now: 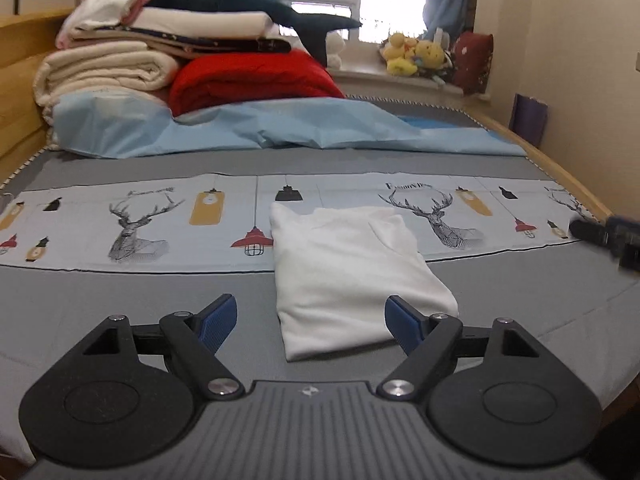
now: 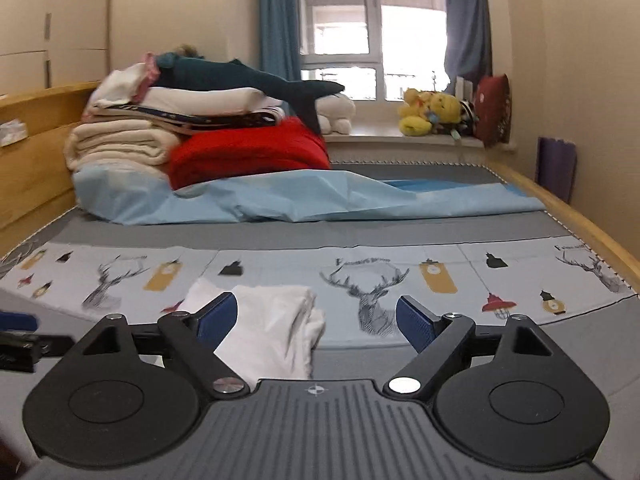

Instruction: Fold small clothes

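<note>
A small white garment (image 1: 352,276) lies folded into a compact rectangle on the grey bed cover, partly over the printed deer band. My left gripper (image 1: 310,322) hangs above its near edge, jaws wide apart, nothing between the blue pads. In the right wrist view the same white garment (image 2: 276,328) sits low and left of centre, its layered folded edge facing right. My right gripper (image 2: 316,324) is open above it, holding nothing. The right gripper's tip (image 1: 600,236) shows at the far right of the left wrist view, and the left gripper's tip (image 2: 18,340) at the left edge of the right wrist view.
A crumpled light blue sheet (image 1: 256,128) lies across the bed behind the printed band. Folded blankets, a red quilt (image 1: 248,80) and a dark plush shark are stacked at the headboard end. Plush toys (image 1: 416,54) sit on the windowsill. A wooden bed rail (image 2: 580,224) runs along the right.
</note>
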`<state>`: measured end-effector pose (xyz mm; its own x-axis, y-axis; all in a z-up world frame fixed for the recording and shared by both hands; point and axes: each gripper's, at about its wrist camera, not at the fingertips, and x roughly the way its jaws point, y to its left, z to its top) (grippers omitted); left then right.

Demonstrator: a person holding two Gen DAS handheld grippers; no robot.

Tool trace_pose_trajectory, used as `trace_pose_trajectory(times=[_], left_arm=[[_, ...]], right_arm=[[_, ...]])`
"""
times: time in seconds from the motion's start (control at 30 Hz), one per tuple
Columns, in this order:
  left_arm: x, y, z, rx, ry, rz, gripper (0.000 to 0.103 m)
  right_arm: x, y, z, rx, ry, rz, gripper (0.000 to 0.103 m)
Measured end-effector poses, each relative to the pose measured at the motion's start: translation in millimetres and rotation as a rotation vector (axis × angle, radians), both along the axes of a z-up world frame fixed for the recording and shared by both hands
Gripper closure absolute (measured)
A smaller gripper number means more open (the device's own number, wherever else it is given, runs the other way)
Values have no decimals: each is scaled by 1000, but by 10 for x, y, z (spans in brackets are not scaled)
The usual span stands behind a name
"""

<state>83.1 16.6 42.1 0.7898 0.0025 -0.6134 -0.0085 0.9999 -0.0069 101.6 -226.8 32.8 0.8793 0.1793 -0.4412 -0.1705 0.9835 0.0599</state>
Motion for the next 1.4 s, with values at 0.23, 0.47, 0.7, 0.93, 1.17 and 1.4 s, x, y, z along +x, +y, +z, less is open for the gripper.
trace_pose_trajectory(times=[0.23, 0.47, 0.7, 0.93, 1.17, 1.4], left_arm=[[-216, -50, -182, -122, 25, 129, 11], [-246, -91, -193, -91, 5, 107, 10], [-200, -86, -259, -90, 41, 103, 10], [-126, -80, -362, -102, 98, 121, 10], [-44, -142, -449, -90, 135, 144, 10], [-2, -200, -506, -76, 157, 125, 10]], right_arm=[[-372, 132, -174, 23, 22, -45, 16], [-462, 199, -256, 22, 89, -40, 16], [-481, 284, -279, -34, 79, 5, 16], [-482, 325, -287, -78, 68, 36, 16], [-462, 367, -346, -107, 96, 44, 16], [-390, 442, -436, -127, 136, 73, 16]])
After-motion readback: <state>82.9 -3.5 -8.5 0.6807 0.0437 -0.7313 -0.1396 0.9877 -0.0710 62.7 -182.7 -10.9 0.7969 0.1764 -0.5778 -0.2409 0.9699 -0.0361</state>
